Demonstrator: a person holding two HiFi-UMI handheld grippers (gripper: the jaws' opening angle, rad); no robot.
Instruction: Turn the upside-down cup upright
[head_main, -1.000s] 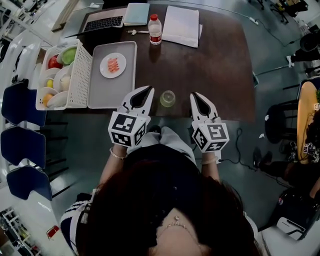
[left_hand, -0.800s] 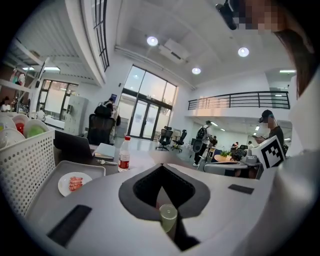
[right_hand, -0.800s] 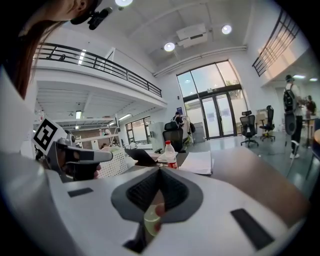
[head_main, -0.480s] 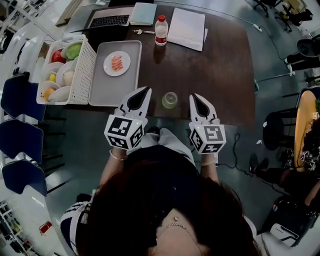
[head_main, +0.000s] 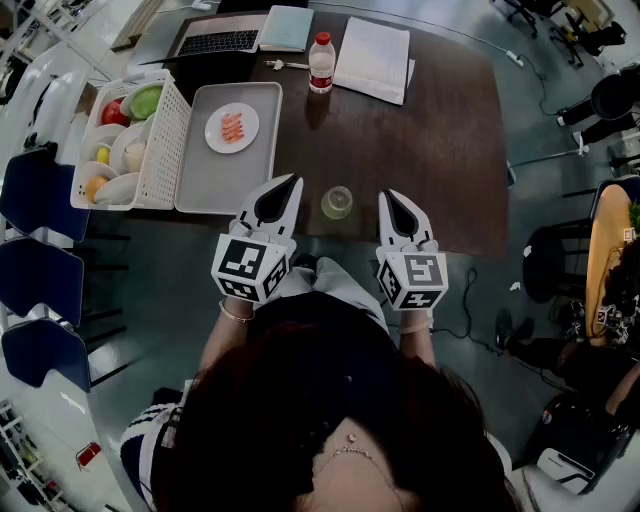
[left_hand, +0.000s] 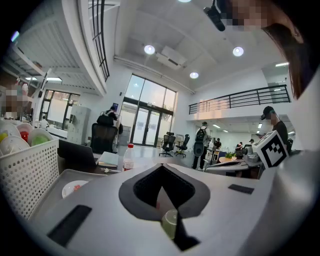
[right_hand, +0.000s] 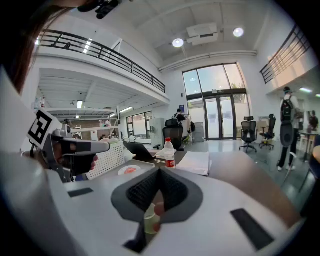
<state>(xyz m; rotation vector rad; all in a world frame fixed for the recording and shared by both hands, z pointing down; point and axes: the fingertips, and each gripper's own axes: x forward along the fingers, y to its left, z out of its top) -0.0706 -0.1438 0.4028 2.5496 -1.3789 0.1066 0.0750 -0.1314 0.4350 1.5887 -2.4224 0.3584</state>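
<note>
Nearest the person, both hands hover at the table's (head_main: 440, 150) near edge. The left gripper (head_main: 296, 181) and right gripper (head_main: 386, 194) point forward, level with each other. Each one's own view shows its jaws pressed together with nothing between them.

Between the two tips and just ahead of them stands the cup (head_main: 337, 202), small and translucent green, touching neither gripper. It sits close to the edge, probably so that either hand can reach it. Which way up it stands I cannot tell from any view. Flanking it with empty, closed jaws would suit hands about to reach for an inverted cup as well as hands that have let go of a righted one.

Ahead and left of the left gripper lies a grey tray (head_main: 200, 180) bearing a plate (head_main: 231, 128) of food, with a white basket (head_main: 165, 150) of dishes beside it. These are set off to one side, likely to keep the middle free.

Farthest ahead of both grippers are a bottle (head_main: 321, 60), papers (head_main: 373, 58) and a laptop (head_main: 215, 42).
</note>
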